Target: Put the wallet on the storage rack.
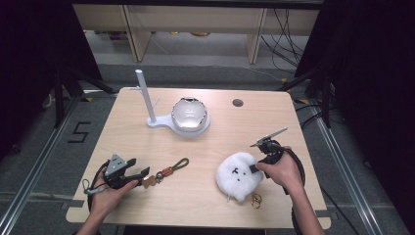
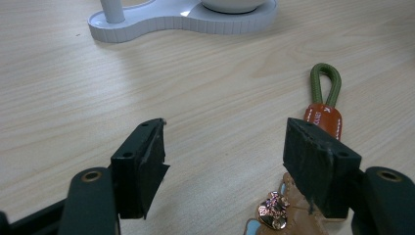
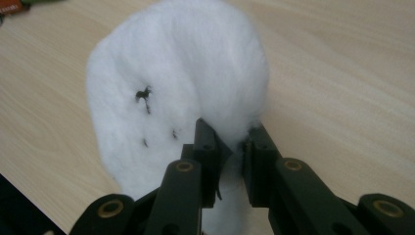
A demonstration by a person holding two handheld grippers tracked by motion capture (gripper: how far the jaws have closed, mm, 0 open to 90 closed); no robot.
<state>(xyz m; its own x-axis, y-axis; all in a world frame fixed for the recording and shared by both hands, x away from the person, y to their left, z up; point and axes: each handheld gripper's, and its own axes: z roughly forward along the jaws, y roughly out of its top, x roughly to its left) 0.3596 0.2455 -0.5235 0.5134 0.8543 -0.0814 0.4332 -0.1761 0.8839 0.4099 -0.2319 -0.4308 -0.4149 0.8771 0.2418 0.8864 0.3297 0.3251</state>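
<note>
- Right hand-held gripper (image 3: 230, 147): jaws clamped on an edge of the fluffy white round plush charm (image 3: 181, 83), which stands ahead of it, over the pale wooden tabletop (image 1: 205, 161).
- Left hand-held gripper (image 2: 225, 161): jaws wide apart, empty; green-looped keychain with orange leather tab (image 2: 324, 105) just ahead of one jaw.

Toward the far edge of your wooden table (image 1: 147, 147), left of centre, you have a white stand (image 1: 161, 120) with an upright post (image 1: 145, 95) and a silvery domed bowl (image 1: 188, 113) seated on its round base. A dark round hole (image 1: 238, 103) sits near the far edge, right of centre. Beyond the far edge you see pale shelving (image 1: 195, 24) and loose cables (image 1: 288, 34) on the grey floor.
</note>
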